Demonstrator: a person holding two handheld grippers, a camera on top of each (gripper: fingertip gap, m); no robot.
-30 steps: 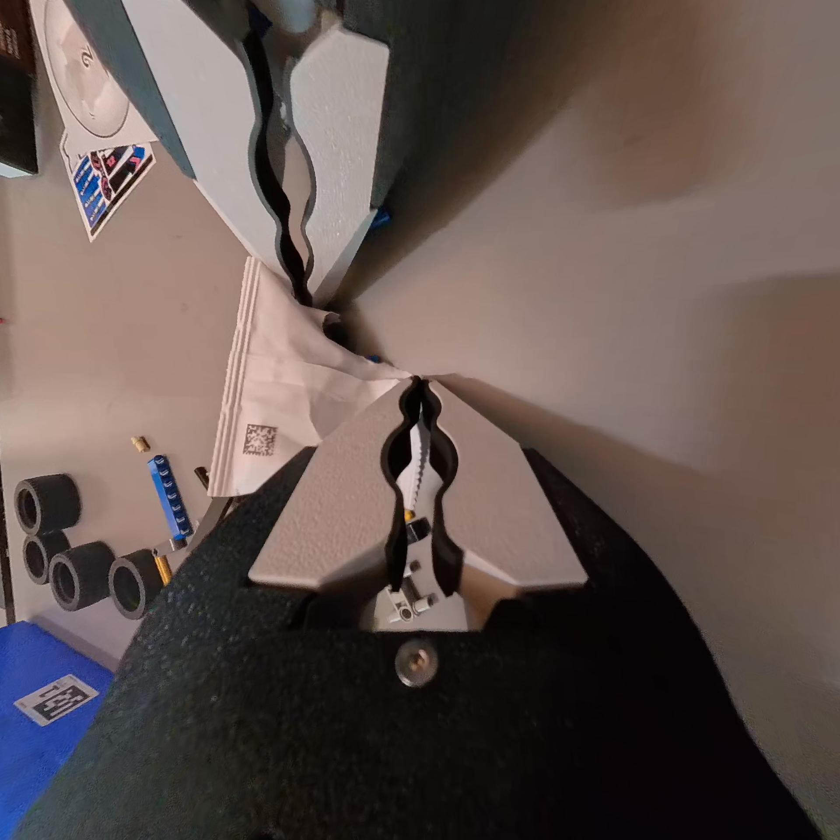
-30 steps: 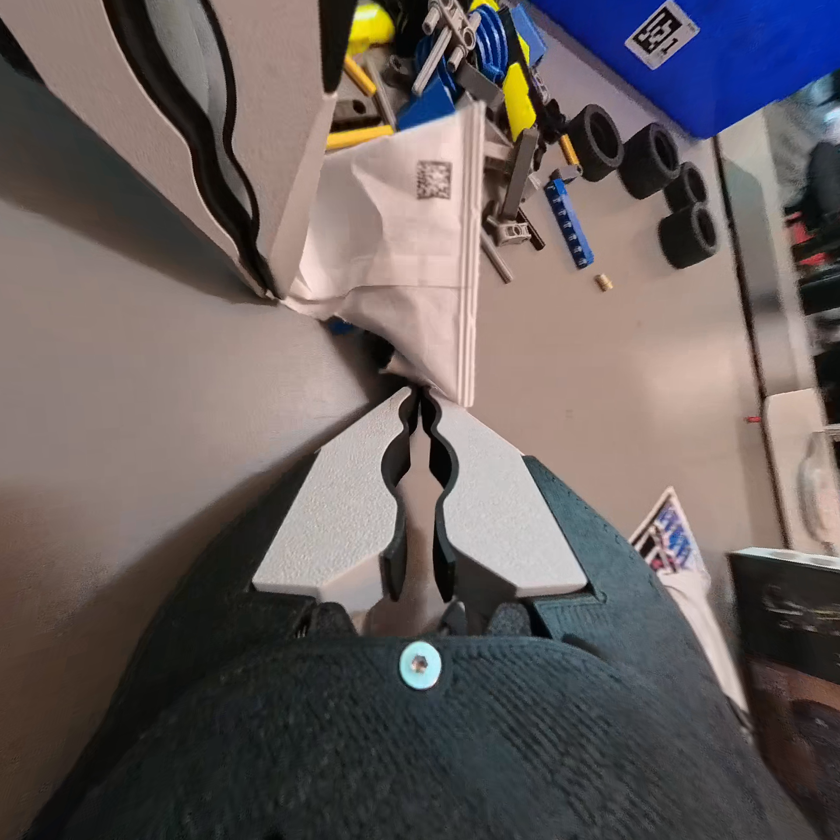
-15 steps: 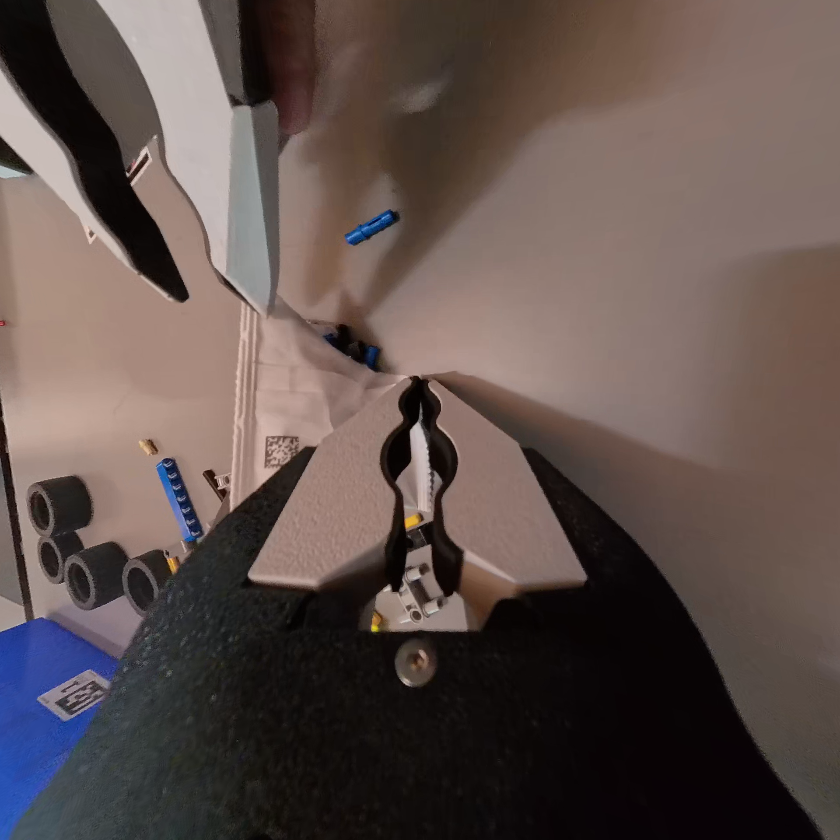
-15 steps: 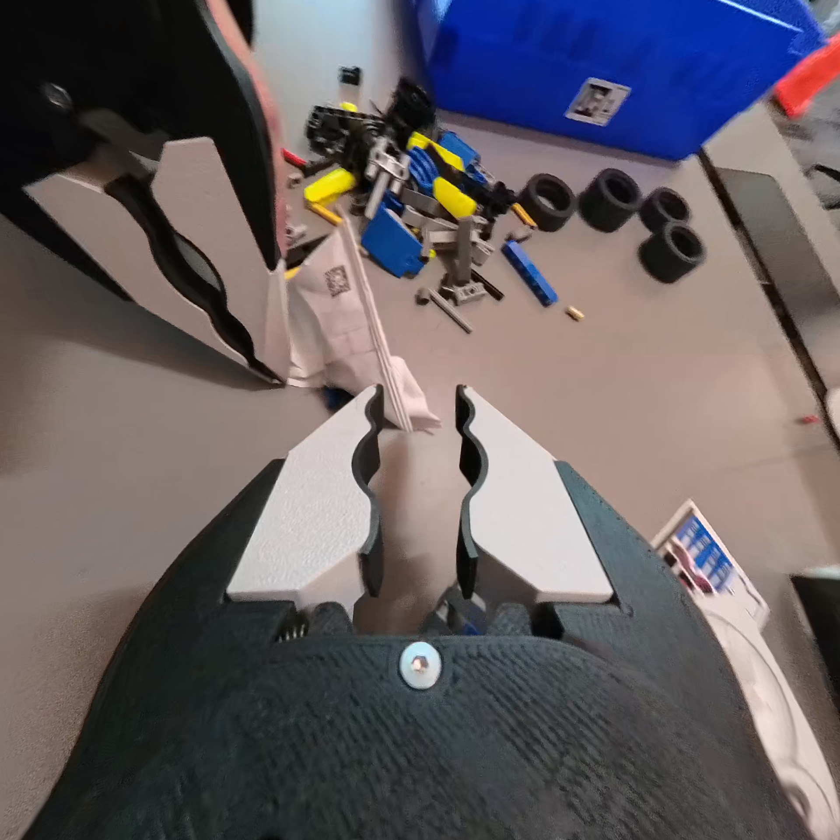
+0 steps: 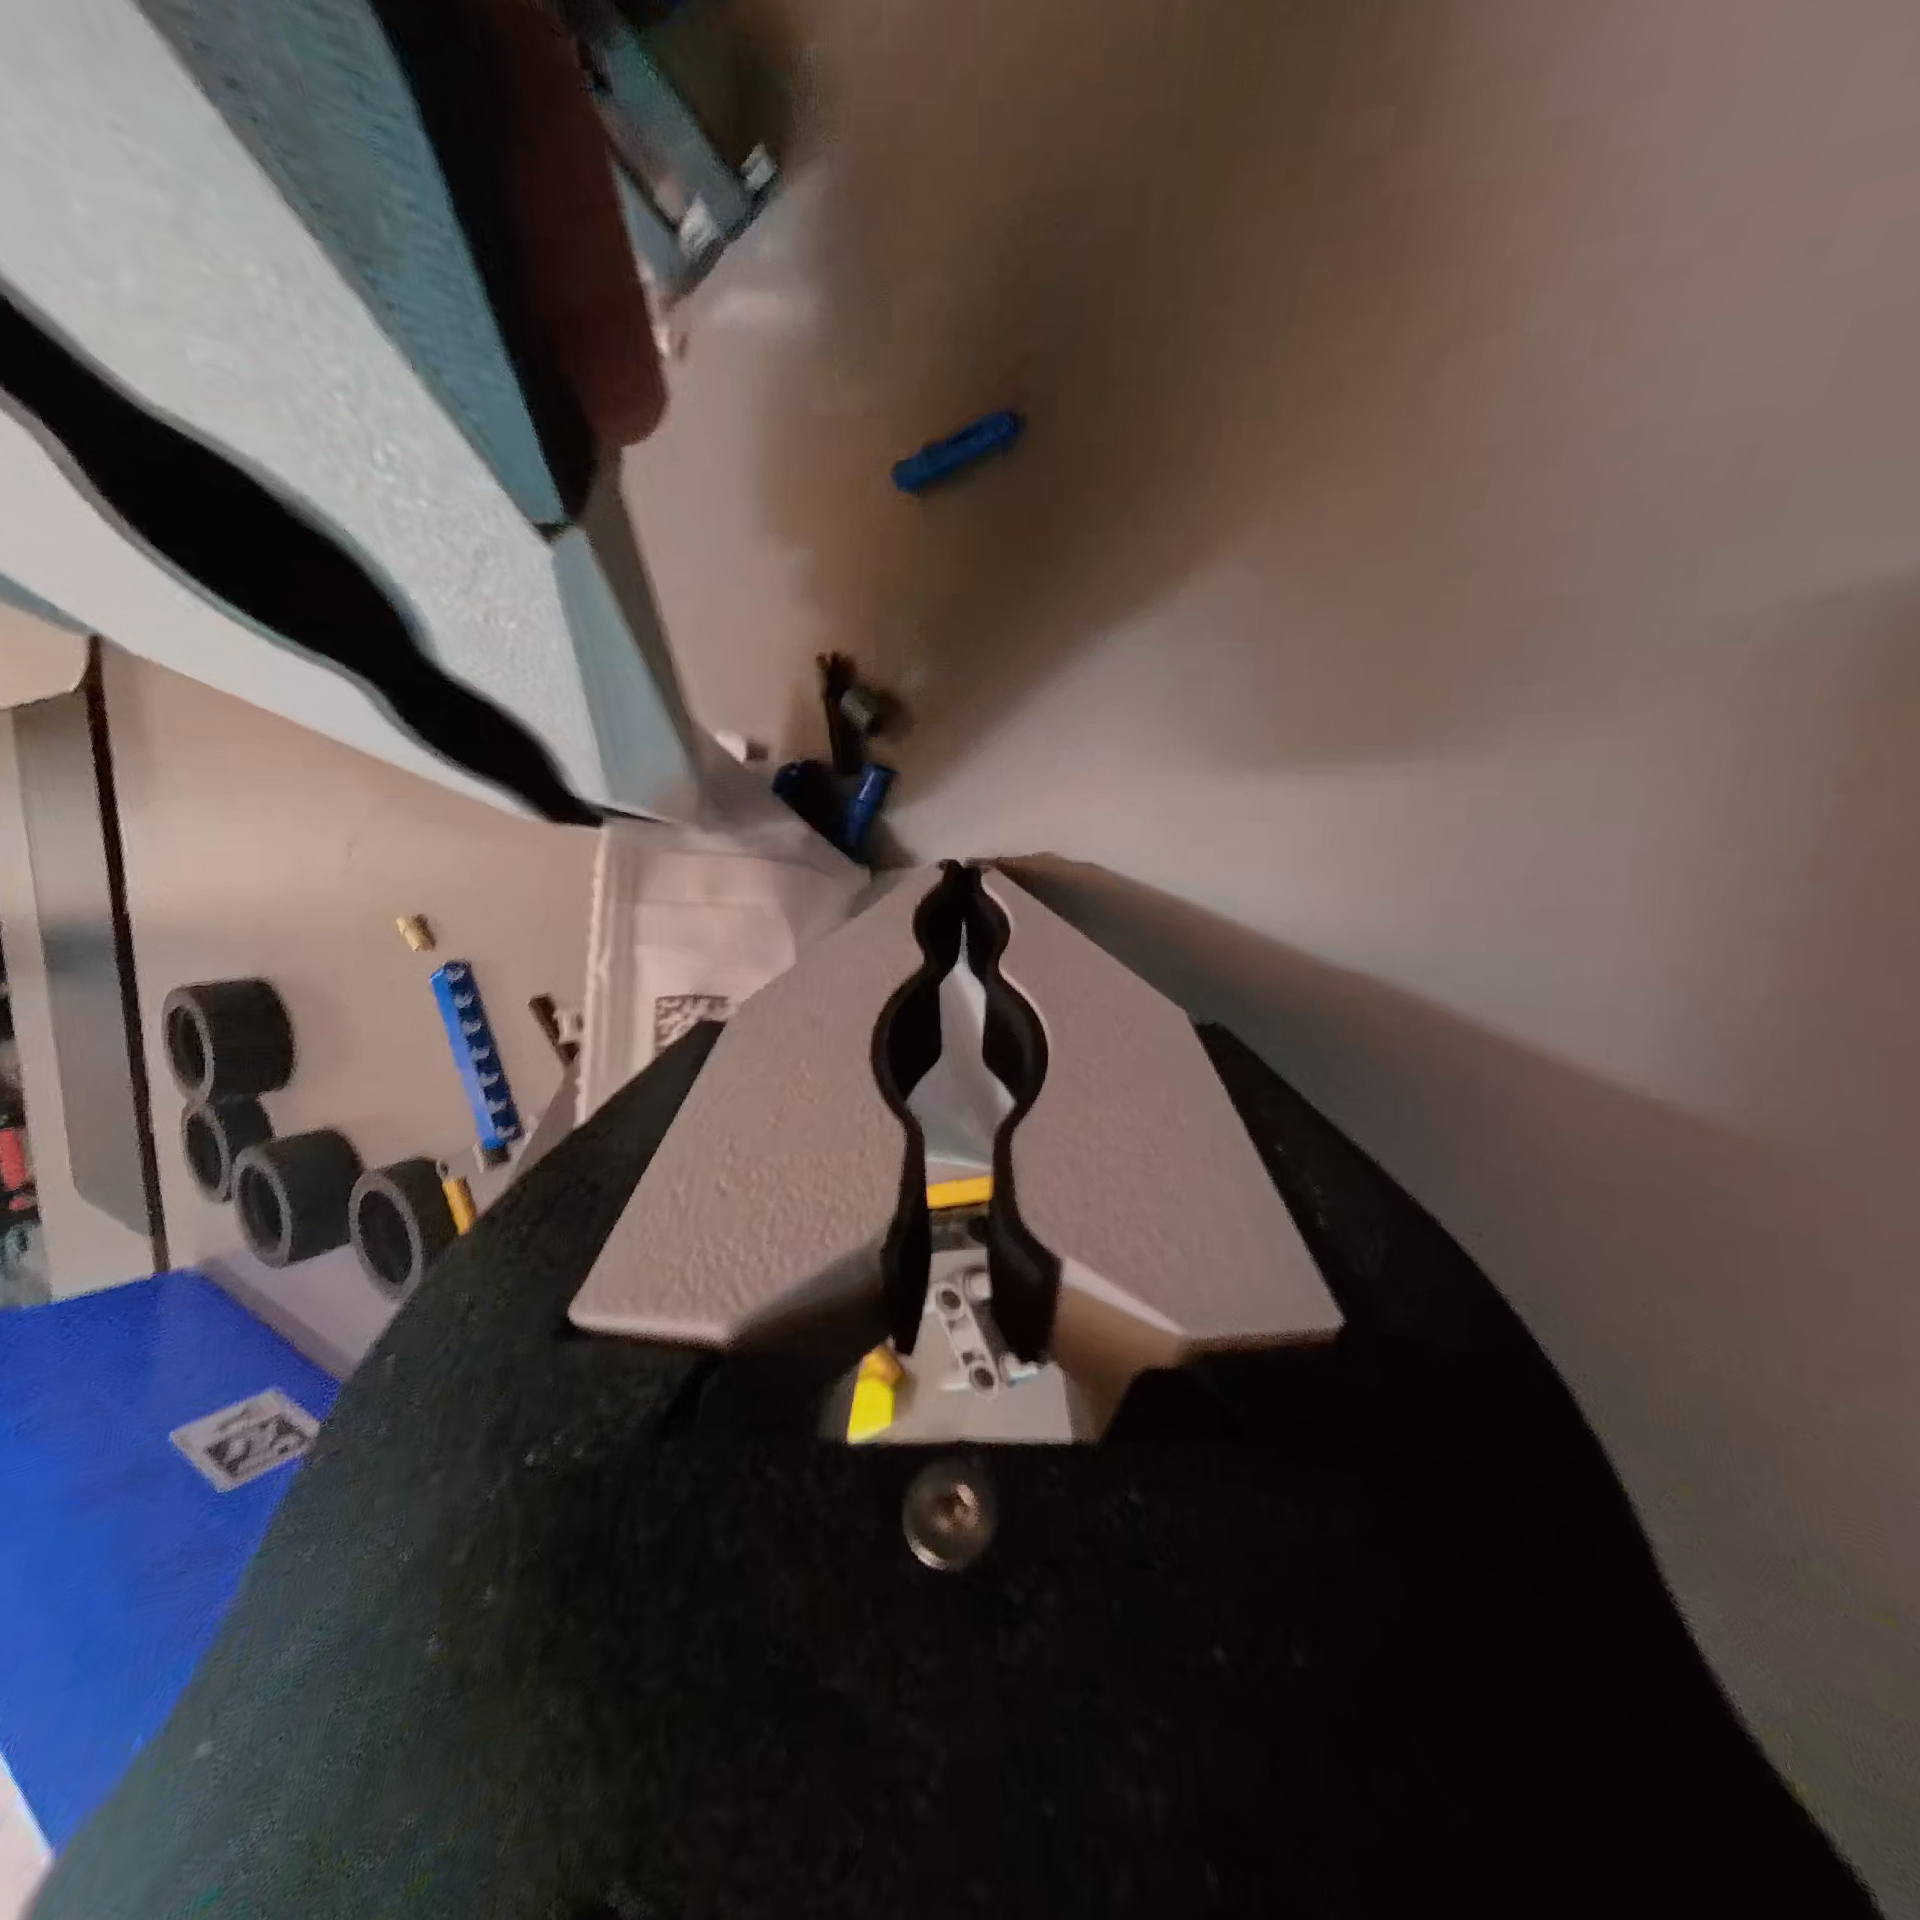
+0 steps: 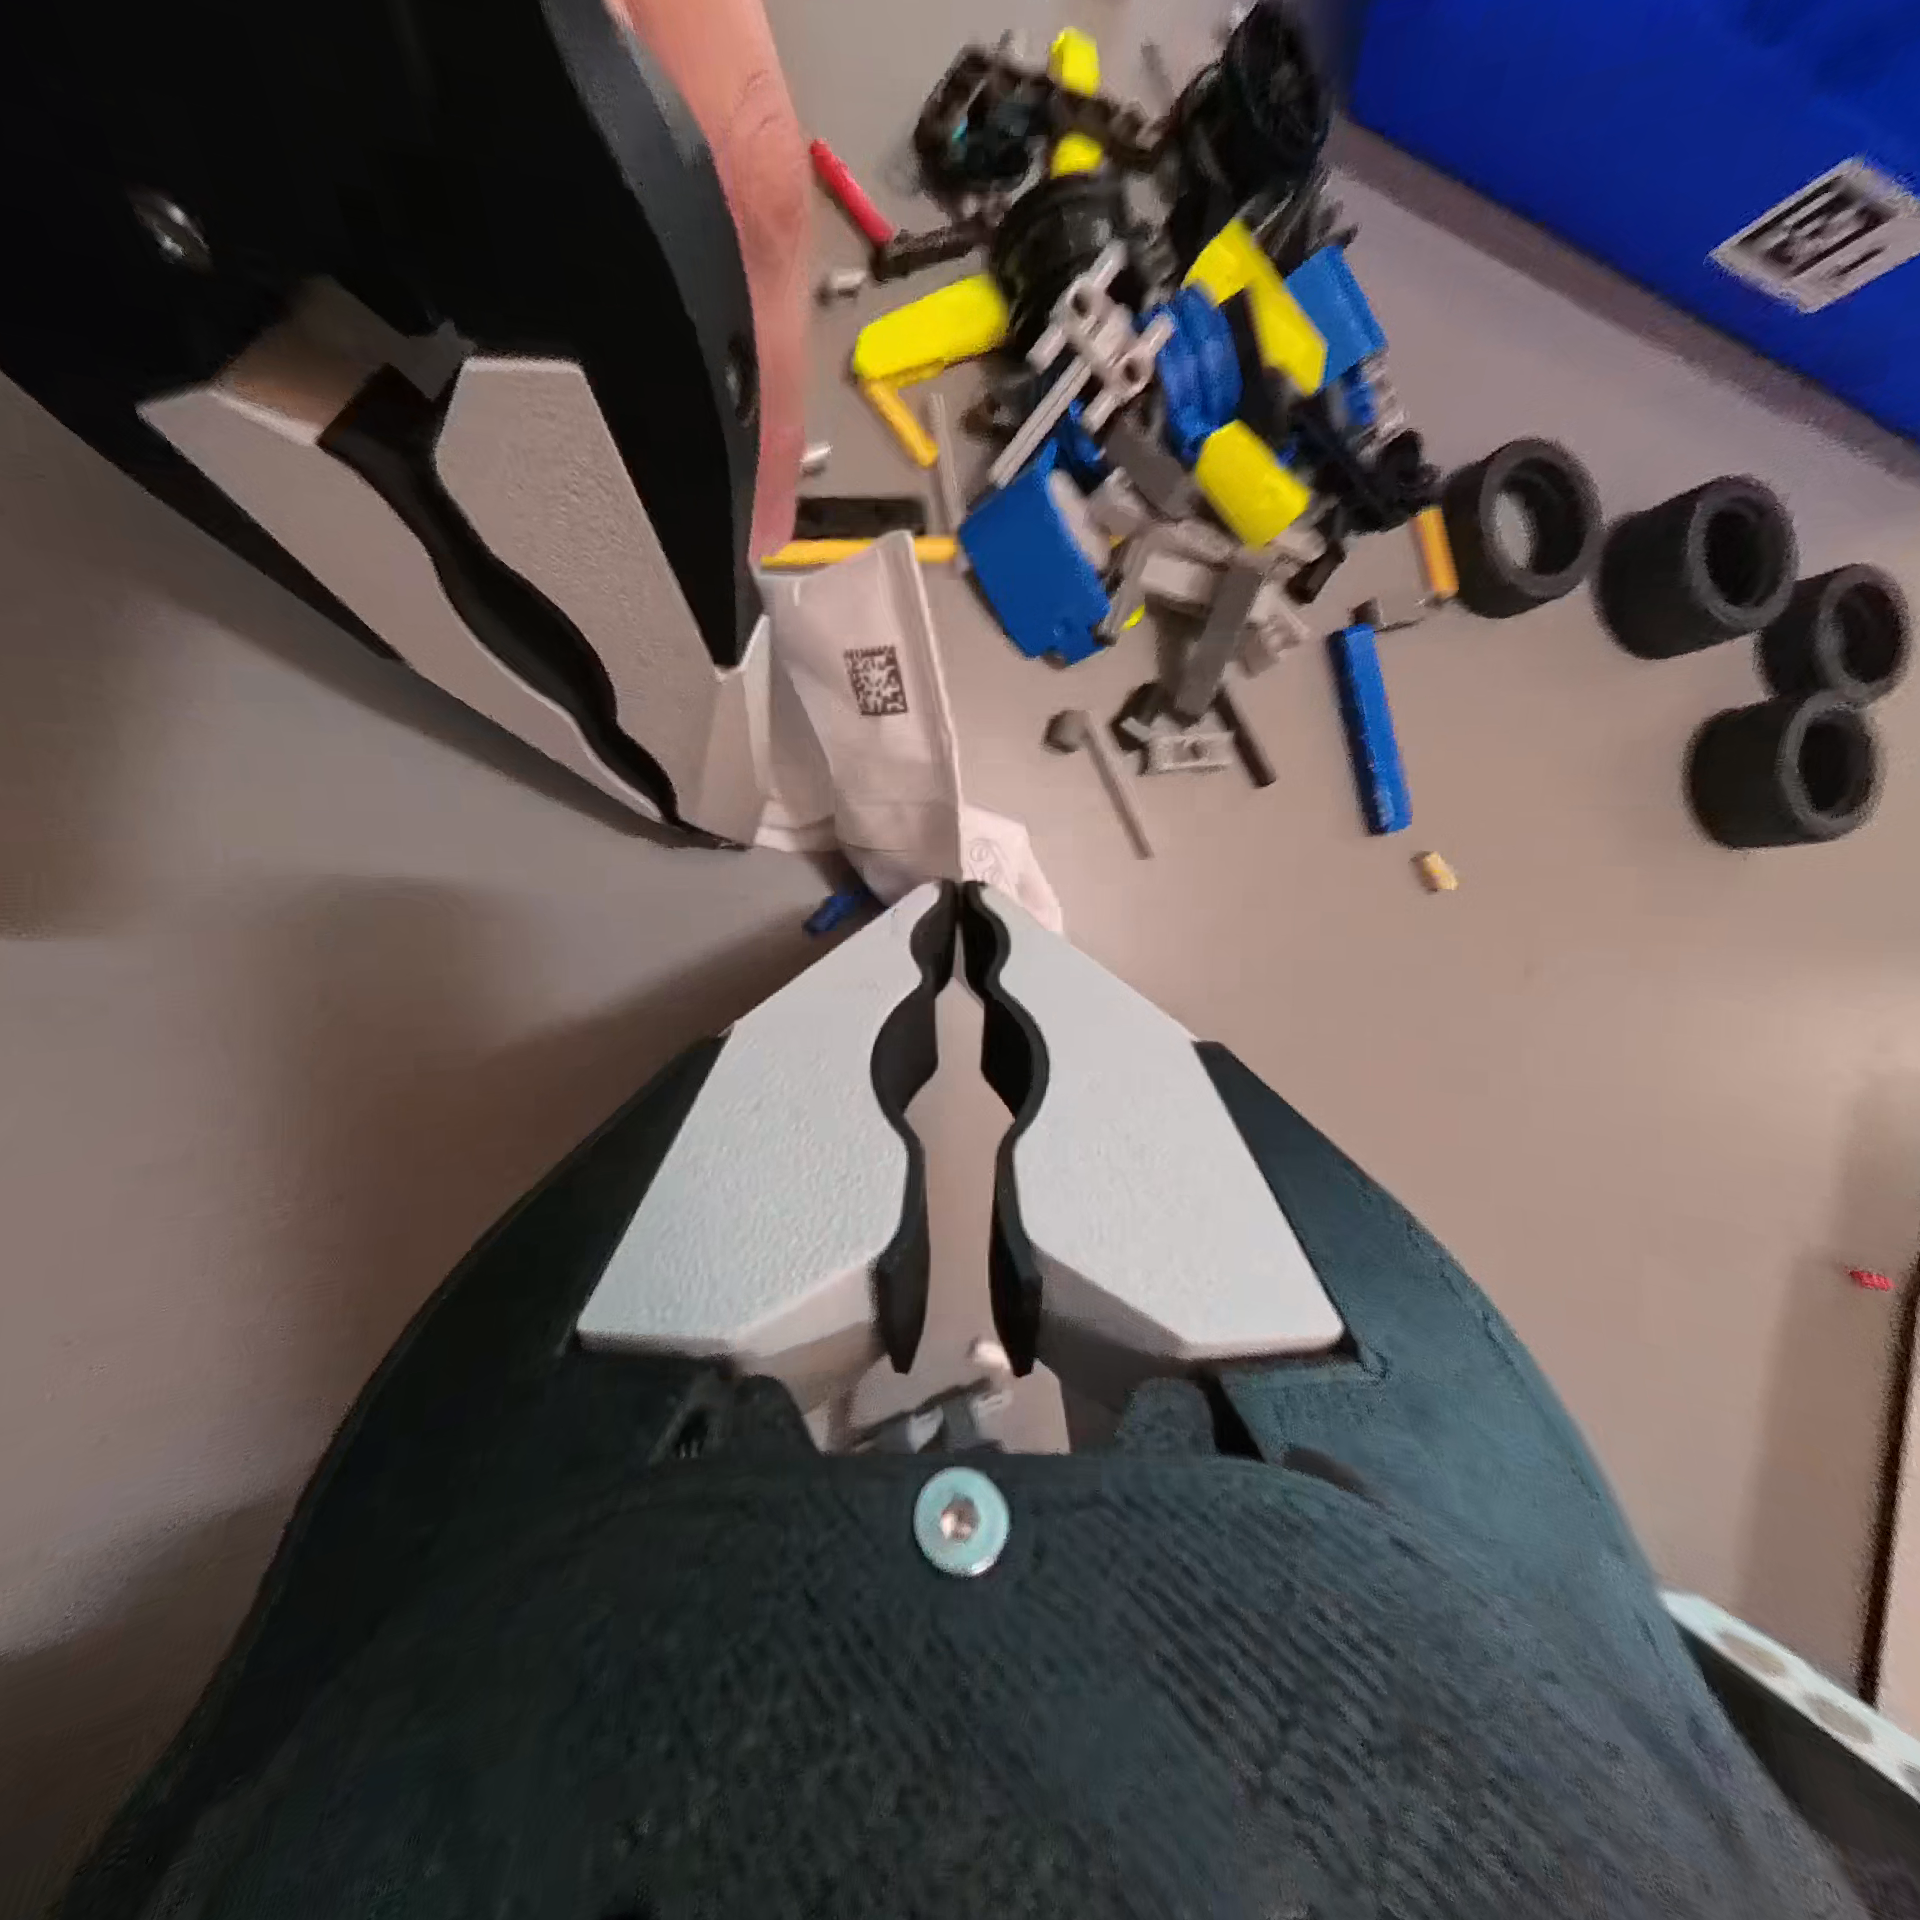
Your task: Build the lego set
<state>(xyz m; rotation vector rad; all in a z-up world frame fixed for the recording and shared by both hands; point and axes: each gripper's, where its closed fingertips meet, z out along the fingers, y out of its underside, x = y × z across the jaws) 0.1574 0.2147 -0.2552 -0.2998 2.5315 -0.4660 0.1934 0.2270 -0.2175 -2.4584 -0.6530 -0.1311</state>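
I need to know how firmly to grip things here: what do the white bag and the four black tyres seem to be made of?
The white bag looks like thin matte paper: it holds sharp creases and crumples at the pinched end. The black tyres look like soft matte rubber, dull with thick rounded walls, though hard plastic cannot be ruled out.

On the right tongs' left, the grey surface (image 6: 312, 1039) lies bare. Ahead, the white paper bag (image 6: 883, 727) and left tongs (image 6: 707, 831) block the way; beyond stand a pile of blue and yellow lego parts (image 6: 1174, 416), four black tyres (image 6: 1704, 582) and a blue bin (image 6: 1662, 156).
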